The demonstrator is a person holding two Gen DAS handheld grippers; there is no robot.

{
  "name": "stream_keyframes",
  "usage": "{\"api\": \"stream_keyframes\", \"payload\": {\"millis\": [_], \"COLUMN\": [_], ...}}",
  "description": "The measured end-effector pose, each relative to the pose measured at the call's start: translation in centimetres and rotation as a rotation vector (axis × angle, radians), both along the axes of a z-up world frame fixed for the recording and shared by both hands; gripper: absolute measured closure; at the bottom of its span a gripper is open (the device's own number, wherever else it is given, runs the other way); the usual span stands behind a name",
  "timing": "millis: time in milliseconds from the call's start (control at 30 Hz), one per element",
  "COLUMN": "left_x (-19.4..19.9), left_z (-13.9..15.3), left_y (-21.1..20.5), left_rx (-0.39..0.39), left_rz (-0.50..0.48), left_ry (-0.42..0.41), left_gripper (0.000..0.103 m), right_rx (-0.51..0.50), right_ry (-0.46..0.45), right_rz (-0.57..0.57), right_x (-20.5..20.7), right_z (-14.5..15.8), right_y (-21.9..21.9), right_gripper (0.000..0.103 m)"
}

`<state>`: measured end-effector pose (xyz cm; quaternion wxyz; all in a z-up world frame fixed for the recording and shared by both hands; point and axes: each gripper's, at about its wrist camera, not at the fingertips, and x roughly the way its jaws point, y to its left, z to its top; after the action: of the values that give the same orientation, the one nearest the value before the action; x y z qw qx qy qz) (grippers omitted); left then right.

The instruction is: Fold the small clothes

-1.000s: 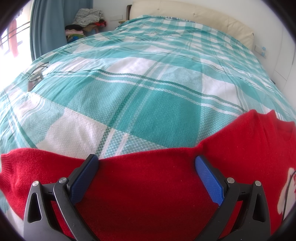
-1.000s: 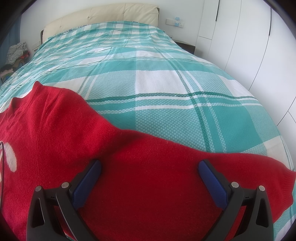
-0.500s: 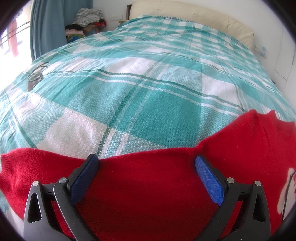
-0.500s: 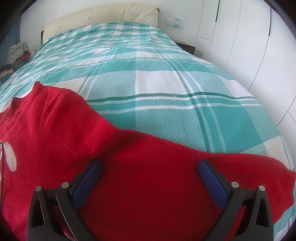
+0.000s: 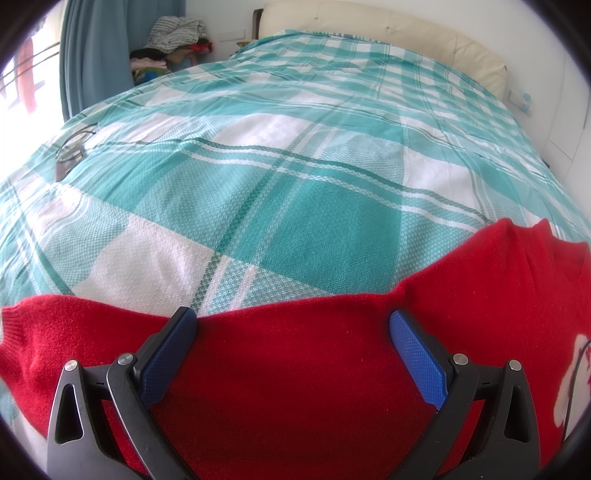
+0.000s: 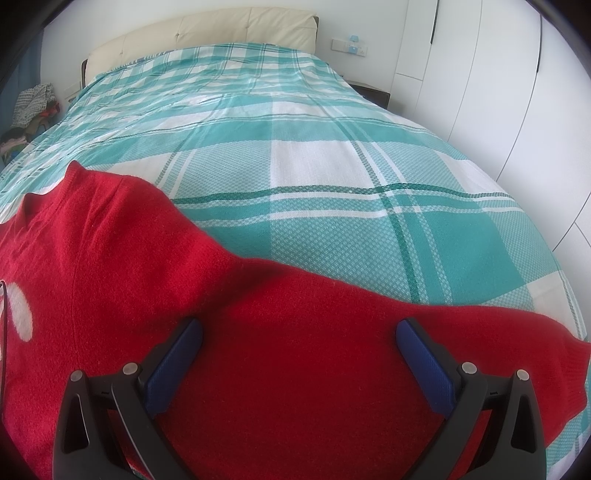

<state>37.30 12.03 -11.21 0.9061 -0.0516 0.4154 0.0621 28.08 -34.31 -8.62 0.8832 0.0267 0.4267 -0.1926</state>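
A small red knitted sweater (image 5: 295, 354) lies spread flat on the teal and white checked bedspread (image 5: 295, 206), sleeves stretched out to both sides. My left gripper (image 5: 293, 321) hovers open over the left sleeve, its blue pads wide apart above the sleeve's upper edge. The sleeve cuff (image 5: 14, 332) reaches the left border. In the right wrist view the same sweater (image 6: 295, 362) fills the foreground, and my right gripper (image 6: 299, 332) stands open over the right sleeve. A white patch (image 6: 18, 310) marks the chest at the left. The collar (image 6: 48, 188) points toward the headboard.
The bedspread (image 6: 332, 177) stretches far to a cream padded headboard (image 6: 221, 33). A pile of clothes (image 5: 173, 33) sits beside a blue curtain (image 5: 92, 48) at the far left. White wardrobe doors (image 6: 498, 92) stand along the bed's right side.
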Motion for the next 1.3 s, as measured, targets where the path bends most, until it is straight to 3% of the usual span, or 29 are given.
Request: {"api": "stream_keyframes", "payload": {"millis": [1300], "left_x": [-0.04], "left_z": [0.06], "left_y": [0.23], "left_rx": [0.003], "left_rz": [0.001], "left_ry": [-0.003], "left_gripper": [0.0], "right_rx": [-0.011], "right_ry": [0.007], "right_rz": [-0.004], "right_x": [0.14], "right_z": [-0.3], "right_y": [0.28], "right_gripper": [0.0]}}
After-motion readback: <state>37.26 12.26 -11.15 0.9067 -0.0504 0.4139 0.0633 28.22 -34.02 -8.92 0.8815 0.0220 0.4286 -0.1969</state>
